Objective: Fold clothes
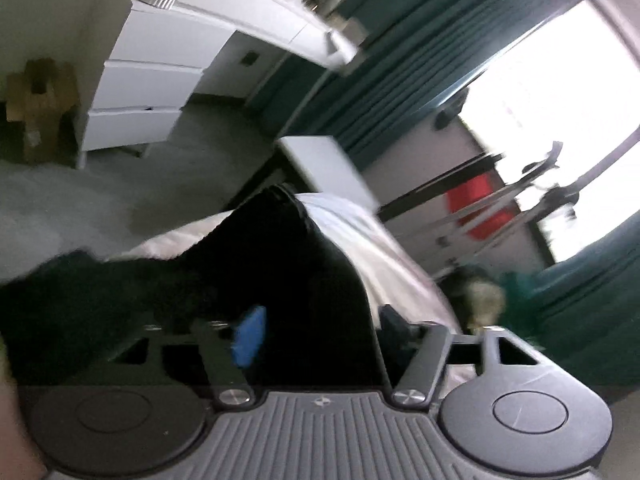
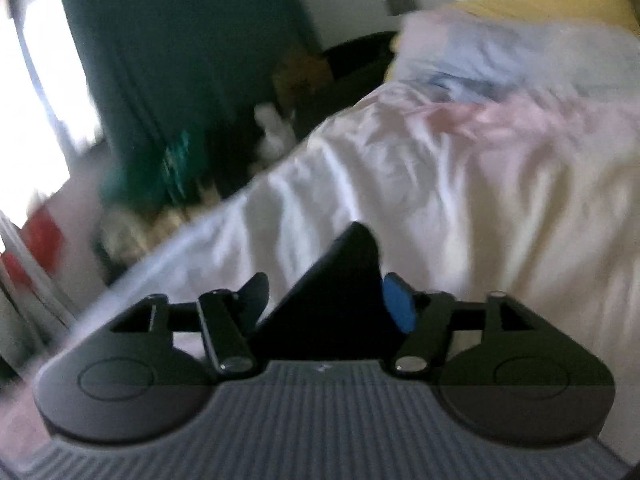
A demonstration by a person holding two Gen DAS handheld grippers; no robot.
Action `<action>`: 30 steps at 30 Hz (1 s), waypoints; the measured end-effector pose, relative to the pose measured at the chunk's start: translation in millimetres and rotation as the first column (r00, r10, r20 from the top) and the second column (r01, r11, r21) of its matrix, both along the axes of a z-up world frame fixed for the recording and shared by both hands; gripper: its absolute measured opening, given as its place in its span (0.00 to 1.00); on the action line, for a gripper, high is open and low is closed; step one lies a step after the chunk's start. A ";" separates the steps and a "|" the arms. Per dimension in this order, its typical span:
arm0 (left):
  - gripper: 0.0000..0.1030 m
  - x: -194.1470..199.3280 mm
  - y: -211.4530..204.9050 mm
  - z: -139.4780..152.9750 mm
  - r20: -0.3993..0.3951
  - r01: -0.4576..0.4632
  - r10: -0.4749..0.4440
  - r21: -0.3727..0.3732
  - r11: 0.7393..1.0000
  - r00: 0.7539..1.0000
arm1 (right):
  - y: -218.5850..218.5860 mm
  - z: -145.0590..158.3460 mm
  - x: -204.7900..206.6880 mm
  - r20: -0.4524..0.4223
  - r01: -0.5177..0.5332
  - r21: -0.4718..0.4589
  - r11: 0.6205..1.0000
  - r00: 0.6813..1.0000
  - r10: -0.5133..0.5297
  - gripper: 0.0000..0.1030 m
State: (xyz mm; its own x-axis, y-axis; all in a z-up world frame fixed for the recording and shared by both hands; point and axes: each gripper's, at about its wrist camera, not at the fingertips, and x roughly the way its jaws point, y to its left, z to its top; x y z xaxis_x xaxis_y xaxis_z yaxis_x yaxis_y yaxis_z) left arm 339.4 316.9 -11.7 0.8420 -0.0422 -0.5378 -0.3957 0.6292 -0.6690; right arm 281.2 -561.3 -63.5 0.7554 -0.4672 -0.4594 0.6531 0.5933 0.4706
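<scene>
Left wrist view: left gripper (image 1: pixel 320 328) w/ jaws standing apart, black garment (image 1: pixel 256 264) lying on bed (image 1: pixel 360 232) between them, unpinched. Right gripper (image 2: pixel 328 304) also gaping, garment corner (image 2: pixel 344 292) sitting between pads.

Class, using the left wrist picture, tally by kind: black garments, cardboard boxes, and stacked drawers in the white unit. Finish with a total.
black garment: 1
cardboard box: 1
stacked drawers: 3
Total: 5
</scene>
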 end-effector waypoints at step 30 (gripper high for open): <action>0.16 -96.6 6.3 -113.2 0.068 -0.158 0.171 -0.163 0.974 0.983 | 52.0 -79.4 -51.9 0.142 -0.081 0.328 0.941 0.989 0.035 0.19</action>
